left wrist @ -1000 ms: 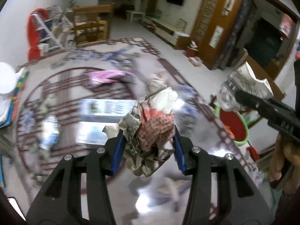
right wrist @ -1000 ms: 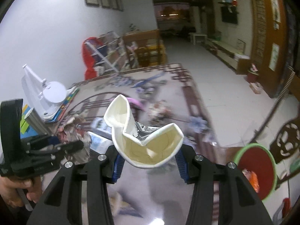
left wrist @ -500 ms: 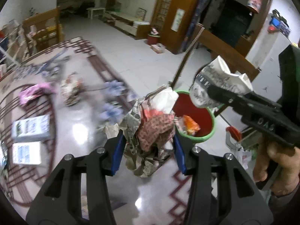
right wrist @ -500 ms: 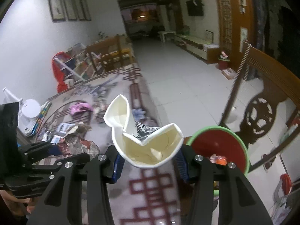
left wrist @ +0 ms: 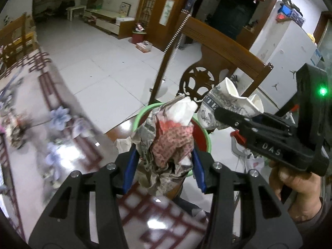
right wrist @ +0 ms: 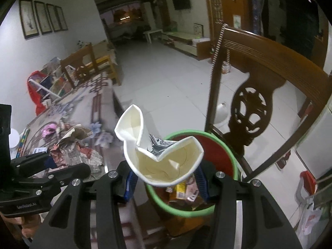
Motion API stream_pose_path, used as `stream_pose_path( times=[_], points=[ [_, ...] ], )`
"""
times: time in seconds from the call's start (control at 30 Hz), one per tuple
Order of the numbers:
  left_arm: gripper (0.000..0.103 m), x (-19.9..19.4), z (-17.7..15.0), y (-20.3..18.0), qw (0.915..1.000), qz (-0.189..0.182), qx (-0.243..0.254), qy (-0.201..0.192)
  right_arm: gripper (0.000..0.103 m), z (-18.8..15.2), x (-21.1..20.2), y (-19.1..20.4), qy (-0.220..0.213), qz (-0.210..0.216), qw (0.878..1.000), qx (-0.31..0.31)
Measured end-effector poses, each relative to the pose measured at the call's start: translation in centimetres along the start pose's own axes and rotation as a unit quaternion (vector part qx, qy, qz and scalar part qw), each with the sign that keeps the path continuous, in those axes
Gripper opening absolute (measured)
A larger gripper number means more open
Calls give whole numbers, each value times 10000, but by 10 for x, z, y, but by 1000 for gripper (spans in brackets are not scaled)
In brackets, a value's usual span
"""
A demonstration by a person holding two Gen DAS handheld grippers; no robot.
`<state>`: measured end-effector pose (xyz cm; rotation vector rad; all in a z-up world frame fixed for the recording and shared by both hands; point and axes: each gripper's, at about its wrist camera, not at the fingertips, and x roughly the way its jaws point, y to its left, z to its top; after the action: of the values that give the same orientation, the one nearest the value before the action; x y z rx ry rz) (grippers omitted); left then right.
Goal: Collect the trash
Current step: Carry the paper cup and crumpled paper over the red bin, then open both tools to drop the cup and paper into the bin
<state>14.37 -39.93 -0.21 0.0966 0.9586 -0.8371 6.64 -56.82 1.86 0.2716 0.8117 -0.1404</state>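
Both our grippers over the bin, each loaded.
Left gripper (left wrist: 164, 166) clamps crumpled newspaper (left wrist: 166, 143); right gripper (right wrist: 166, 178) clamps crushed paper cup (right wrist: 159, 155); green-rimmed bin (right wrist: 224, 141) at 12 o'clock.

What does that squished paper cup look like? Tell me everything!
The paper cup is white and cream inside, with a black-and-white print outside. Its rim is crushed into two pointed folds, and it is empty. The right gripper pinches it between blue pads, mouth tilted toward the camera, in front of the green-rimmed red bin.

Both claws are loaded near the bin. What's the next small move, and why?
Probably open the right claw: its crushed paper cup already hangs over the red bin, while the left claw and its crumpled paper wad look nearer the rim.
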Motion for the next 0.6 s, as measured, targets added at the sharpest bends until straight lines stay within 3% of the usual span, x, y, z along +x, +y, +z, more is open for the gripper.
stream_pose_path(
  times=[0.5,0.57,0.6],
  points=[
    [50,90,14,-31,9984,-58,321,471,47,12,39,-58,188,-190,9992,284],
    [60,94,15,-31,9983,-20,315,497,48,11,44,-62,228,-191,9990,347],
    [72,93,15,-29,9984,5,290,495,58,10,47,-63,241,-193,9989,362]
  ],
)
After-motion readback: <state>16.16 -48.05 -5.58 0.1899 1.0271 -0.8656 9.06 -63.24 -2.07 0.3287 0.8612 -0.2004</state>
